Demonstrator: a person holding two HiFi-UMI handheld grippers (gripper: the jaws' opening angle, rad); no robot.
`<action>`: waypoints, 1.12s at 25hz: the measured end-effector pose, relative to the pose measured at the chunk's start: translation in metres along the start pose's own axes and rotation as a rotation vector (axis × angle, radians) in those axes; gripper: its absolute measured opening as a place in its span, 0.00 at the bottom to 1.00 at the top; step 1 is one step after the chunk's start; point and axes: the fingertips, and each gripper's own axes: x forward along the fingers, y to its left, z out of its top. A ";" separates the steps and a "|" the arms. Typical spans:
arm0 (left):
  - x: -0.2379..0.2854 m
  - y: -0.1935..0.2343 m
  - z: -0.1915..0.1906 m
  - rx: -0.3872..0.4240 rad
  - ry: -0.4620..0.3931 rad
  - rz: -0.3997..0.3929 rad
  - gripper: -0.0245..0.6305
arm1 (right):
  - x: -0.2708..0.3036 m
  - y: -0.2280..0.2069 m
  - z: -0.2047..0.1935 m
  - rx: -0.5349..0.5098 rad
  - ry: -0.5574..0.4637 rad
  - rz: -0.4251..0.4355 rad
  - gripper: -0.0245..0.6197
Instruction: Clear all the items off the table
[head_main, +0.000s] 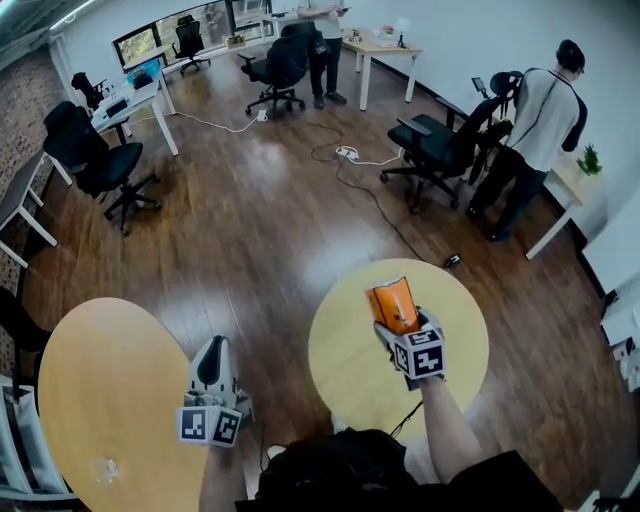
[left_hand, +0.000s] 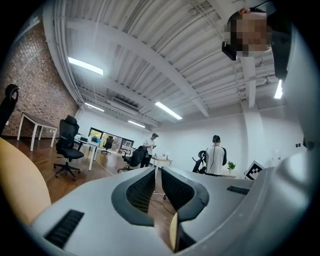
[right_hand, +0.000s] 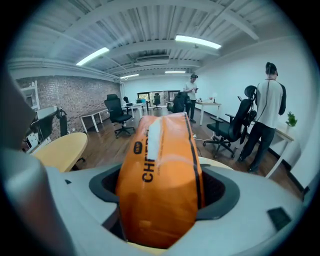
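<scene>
Wood-yellow, the left round table (head_main: 100, 400) fills the lower left of my head view, its top bare up to the curved rim. My left claw (head_main: 213, 348) hangs just past that rim's right edge; in the left gripper view its jaws are drawn nearly together, only a slit between the pads and nothing in it. A dark strip of wooden floor (head_main: 270, 240) separates the two tabletops and widens into open room toward the top. Lower centre-right, my right claw (head_main: 398, 322) is over the right round table (head_main: 345, 360), jaws spread wide and clamped on the orange packet (head_main: 392, 303), well inside the rim. I can't tell whether the packet touches the tabletop. At upper right, a person (head_main: 545, 125) and an office chair (head_main: 440, 150) stand well apart from it.
</scene>
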 end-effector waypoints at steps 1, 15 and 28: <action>0.006 -0.009 -0.007 0.006 0.018 -0.010 0.09 | 0.005 -0.008 -0.004 0.005 0.011 0.000 0.69; 0.051 -0.036 -0.105 -0.022 0.198 -0.040 0.09 | 0.082 -0.079 -0.075 0.072 0.173 -0.073 0.69; 0.124 -0.096 -0.175 -0.038 0.309 -0.125 0.09 | 0.102 -0.123 -0.104 0.155 0.207 -0.136 0.70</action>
